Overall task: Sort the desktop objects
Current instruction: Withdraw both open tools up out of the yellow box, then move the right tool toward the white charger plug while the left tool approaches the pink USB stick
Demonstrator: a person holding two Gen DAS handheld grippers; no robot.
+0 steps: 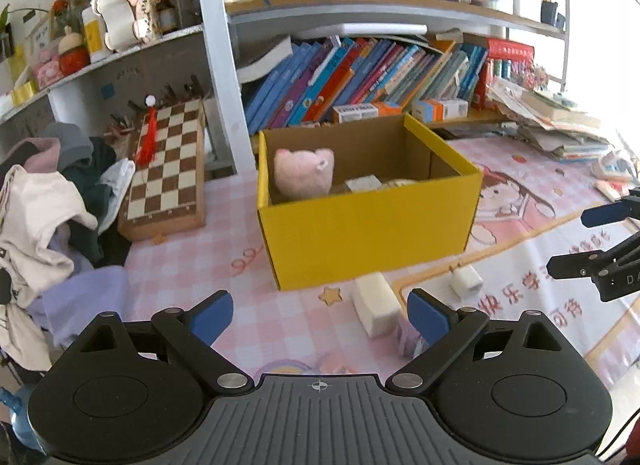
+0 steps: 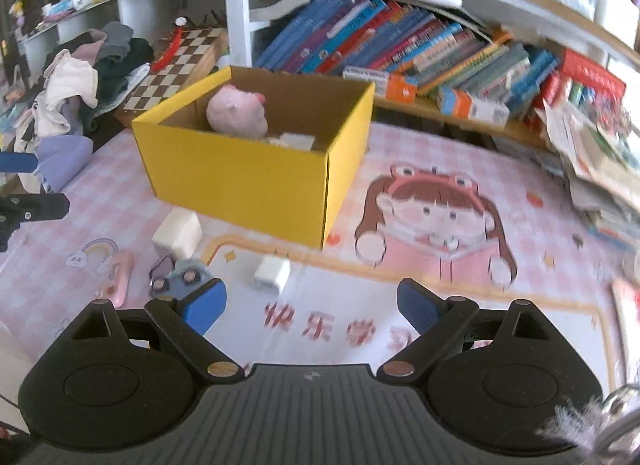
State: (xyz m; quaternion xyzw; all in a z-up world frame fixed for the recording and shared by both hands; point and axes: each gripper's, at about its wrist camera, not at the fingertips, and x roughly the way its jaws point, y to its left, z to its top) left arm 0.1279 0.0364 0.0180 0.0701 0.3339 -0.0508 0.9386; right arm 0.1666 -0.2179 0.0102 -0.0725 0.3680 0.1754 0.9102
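Lowering onto the loose items in front of the yellow box is the step, I judge: both the left gripper and the right gripper stand wide apart, empty. Take the white block with the left, the white charger with the right; centre each before closing, then lift clear of the box's wall. The surface's mat bears pink Chinese characters, partly legible.

The black left gripper with blue pads and the matching black right gripper both gape wide at bottom centre, holding nothing
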